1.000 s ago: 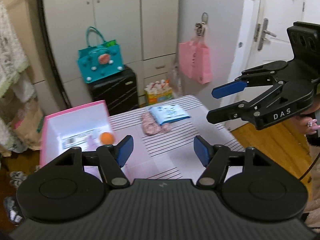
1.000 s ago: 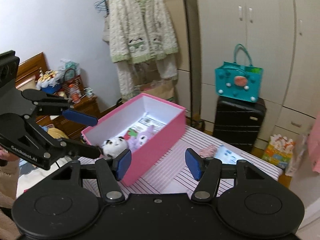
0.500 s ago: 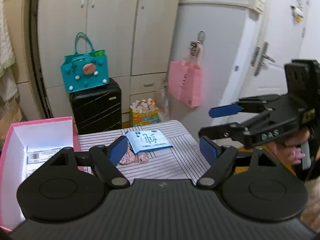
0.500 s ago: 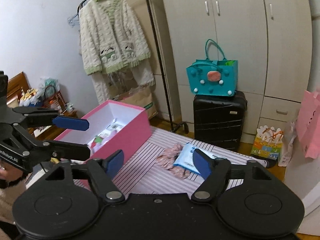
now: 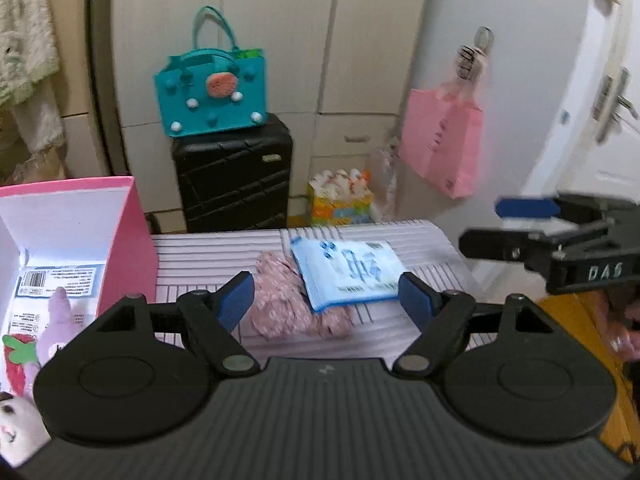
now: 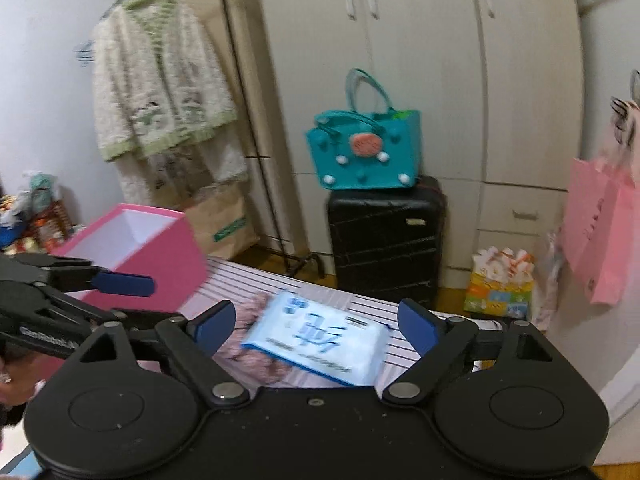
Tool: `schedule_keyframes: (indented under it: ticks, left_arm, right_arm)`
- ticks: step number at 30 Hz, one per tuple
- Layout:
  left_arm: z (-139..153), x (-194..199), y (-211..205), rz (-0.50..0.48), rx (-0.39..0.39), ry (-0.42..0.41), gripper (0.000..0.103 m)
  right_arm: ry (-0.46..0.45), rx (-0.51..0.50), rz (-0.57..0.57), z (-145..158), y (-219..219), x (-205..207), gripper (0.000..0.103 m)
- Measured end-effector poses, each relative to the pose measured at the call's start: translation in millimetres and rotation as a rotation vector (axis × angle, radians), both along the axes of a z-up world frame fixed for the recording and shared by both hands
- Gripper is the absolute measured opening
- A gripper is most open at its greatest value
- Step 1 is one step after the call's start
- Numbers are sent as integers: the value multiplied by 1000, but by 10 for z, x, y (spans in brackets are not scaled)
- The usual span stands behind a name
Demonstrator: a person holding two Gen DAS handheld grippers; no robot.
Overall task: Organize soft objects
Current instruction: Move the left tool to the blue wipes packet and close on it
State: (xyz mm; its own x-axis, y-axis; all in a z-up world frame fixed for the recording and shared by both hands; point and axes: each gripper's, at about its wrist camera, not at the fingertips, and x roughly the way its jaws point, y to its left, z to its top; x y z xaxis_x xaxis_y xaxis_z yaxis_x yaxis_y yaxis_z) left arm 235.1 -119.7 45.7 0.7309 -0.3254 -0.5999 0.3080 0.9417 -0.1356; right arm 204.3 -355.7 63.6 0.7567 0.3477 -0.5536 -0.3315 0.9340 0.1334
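Note:
A blue-and-white wipes pack point(image 5: 348, 272) lies partly on a crumpled pink floral cloth point(image 5: 292, 304) on the striped table point(image 5: 216, 256). My left gripper point(image 5: 326, 304) hovers open just short of both, with nothing between its pads. My right gripper point(image 6: 316, 326) frames the wipes pack point(image 6: 320, 336) and the cloth point(image 6: 256, 360); its jaws are opening and touch nothing. Each gripper shows in the other's view: the right gripper point(image 5: 480, 225) at the right, the left gripper point(image 6: 140, 300) at the left. The pink box point(image 5: 132, 240) on the left holds a purple plush point(image 5: 60, 320), a strawberry toy point(image 5: 16, 360) and a white plush point(image 5: 16, 428).
Behind the table stands a black suitcase point(image 5: 232, 184) with a teal bag point(image 5: 212, 96) on top. A pink paper bag point(image 5: 440, 144) hangs at the right, above a yellow carton point(image 5: 340, 204) on the floor. A fluffy cardigan point(image 6: 160, 92) hangs at the back left.
Both grippers have come down and closer to the table, swinging from the pink box toward the wipes pack and cloth. Both sets of jaws stand wider than before.

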Motion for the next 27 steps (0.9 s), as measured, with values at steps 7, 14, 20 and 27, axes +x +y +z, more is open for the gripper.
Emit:
schedule_keyframes:
  ticks: [7, 14, 20, 27]
  left_arm:
    - [-210, 152, -111, 23, -21, -23, 76]
    - [-432, 294, -344, 30, 79, -92, 76]
    - [-622, 494, -363, 52, 24, -1, 72]
    - [-839, 651, -428, 62, 55, 37, 53]
  right_arm:
    - [122, 176, -52, -406, -172, 267, 86]
    - [201, 246, -64, -711, -232, 468, 72]
    - [223, 240, -89, -901, -219, 581, 62]
    - [245, 257, -101, -1039, -221, 615, 44]
